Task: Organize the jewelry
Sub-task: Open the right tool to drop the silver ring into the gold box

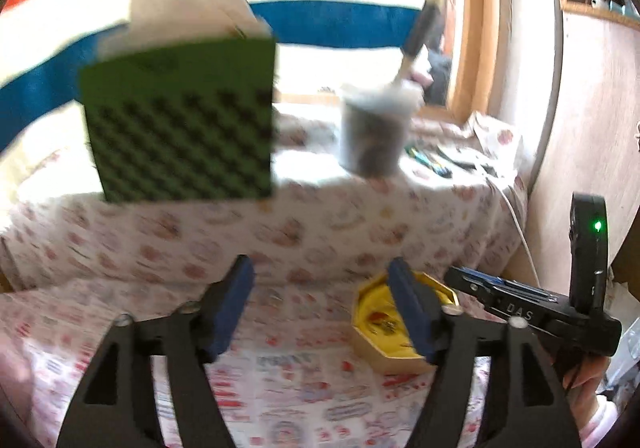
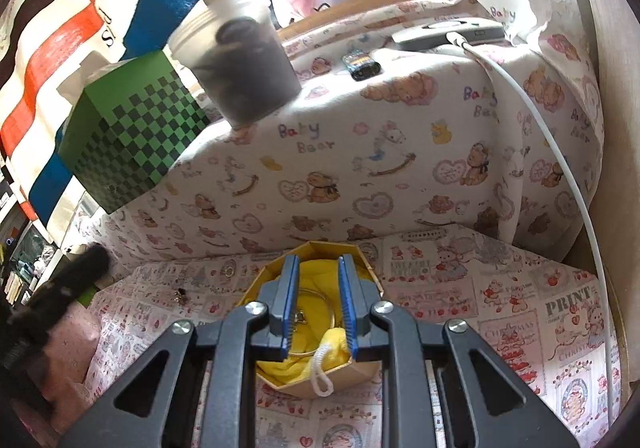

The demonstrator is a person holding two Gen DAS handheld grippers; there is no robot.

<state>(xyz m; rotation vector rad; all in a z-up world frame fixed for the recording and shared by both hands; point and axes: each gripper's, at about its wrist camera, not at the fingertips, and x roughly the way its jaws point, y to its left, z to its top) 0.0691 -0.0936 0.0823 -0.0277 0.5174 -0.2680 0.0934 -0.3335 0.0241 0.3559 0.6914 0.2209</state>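
Note:
A gold octagonal jewelry box (image 2: pixel 360 372) with yellow cloth lining sits on the patterned cloth; it also shows in the left wrist view (image 1: pixel 376 340). A thin gold bangle (image 2: pixel 316 294) and a small trinket lie inside it. My right gripper (image 2: pixel 318 302) hovers over the box, fingers partly open, nothing between them. My left gripper (image 1: pixel 324 308) is open and empty, left of the box. A small dark earring (image 2: pixel 181 294) and a small ring (image 2: pixel 229 270) lie on the cloth left of the box.
A green checkered box (image 2: pixel 128 140) and a clear tub of dark items (image 2: pixel 244 68) stand on the raised cushion (image 2: pixel 400 168). A white cable (image 2: pixel 560 152) runs down the right. A wooden wall (image 1: pixel 592 128) stands at right.

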